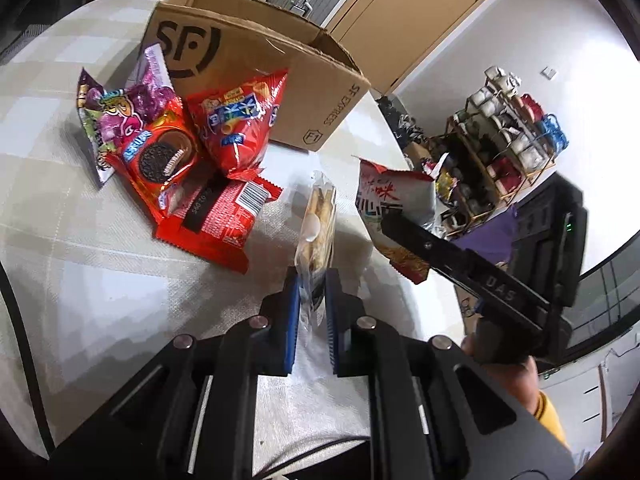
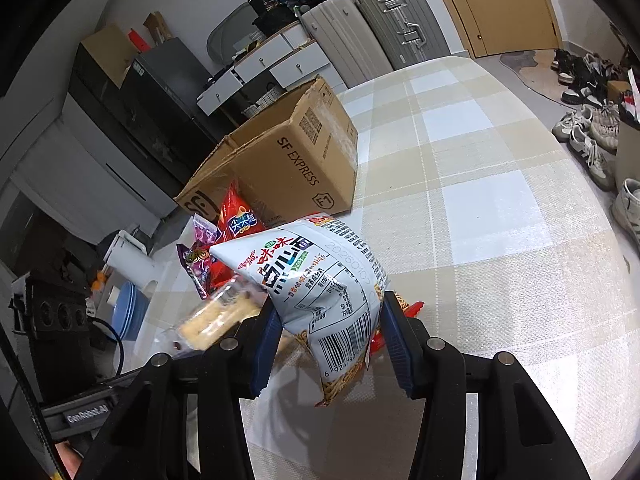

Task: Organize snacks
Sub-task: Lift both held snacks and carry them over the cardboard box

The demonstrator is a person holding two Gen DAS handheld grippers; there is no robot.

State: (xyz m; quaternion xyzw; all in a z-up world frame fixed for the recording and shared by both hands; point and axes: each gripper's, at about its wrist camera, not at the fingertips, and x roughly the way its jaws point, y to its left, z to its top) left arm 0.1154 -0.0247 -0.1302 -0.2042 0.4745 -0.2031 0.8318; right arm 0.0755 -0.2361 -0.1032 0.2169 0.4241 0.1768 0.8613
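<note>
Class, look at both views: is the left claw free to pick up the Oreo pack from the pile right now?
Probably not yet. The left claw is shut on a clear biscuit packet, so it has no free grip. The Oreo pack itself lies uncovered on top of the pile.

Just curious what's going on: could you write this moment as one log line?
left gripper: shut on clear biscuit pack | right gripper: shut on white noodle-snack bag | cardboard box: open | other snacks: beside box

Glossy plastic snack bag (image 2: pixel 320 280); seemingly woven tablecloth (image 2: pixel 500 208).
</note>
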